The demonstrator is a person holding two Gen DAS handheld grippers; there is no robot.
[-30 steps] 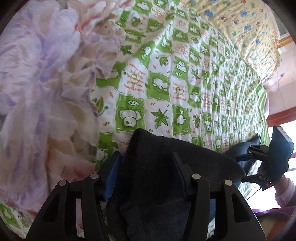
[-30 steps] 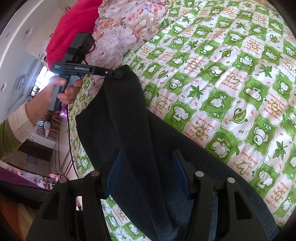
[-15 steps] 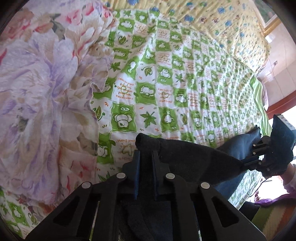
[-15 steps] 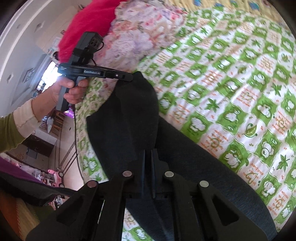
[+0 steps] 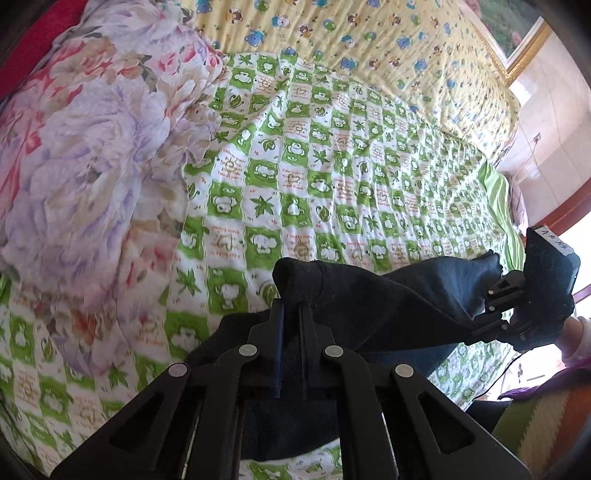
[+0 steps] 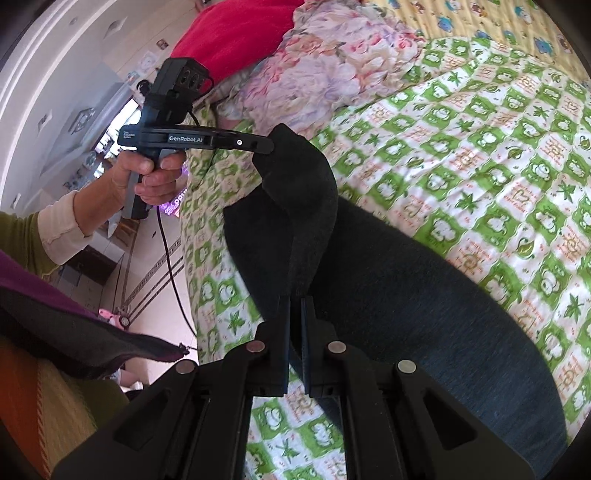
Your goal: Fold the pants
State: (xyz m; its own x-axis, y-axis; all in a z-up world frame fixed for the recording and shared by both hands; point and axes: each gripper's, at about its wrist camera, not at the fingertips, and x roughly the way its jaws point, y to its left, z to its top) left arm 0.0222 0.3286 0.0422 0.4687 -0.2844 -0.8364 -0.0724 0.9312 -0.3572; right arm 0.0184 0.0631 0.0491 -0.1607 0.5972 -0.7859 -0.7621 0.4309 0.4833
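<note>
The dark navy pants (image 6: pixel 388 280) lie on the green-and-white checked quilt (image 6: pixel 480 140). My left gripper (image 5: pixel 291 306) is shut on one corner of the pants' end (image 5: pixel 369 306) and holds it above the bed. My right gripper (image 6: pixel 295 302) is shut on the other corner. The edge between them hangs lifted. The left gripper also shows in the right wrist view (image 6: pixel 267 147), and the right gripper in the left wrist view (image 5: pixel 476 325). The rest of the pants stays flat on the quilt.
A floral purple-pink blanket (image 5: pixel 85 155) is bunched at the left of the bed. A yellow bear-print sheet (image 5: pixel 388 48) lies at the far side. A red pillow (image 6: pixel 236 33) sits by the floral blanket. The bed's near edge (image 6: pixel 192 258) drops to the floor.
Both grippers closed on the pants' edge, then lifted it off the quilt. The lifted cloth between them now hangs higher.
</note>
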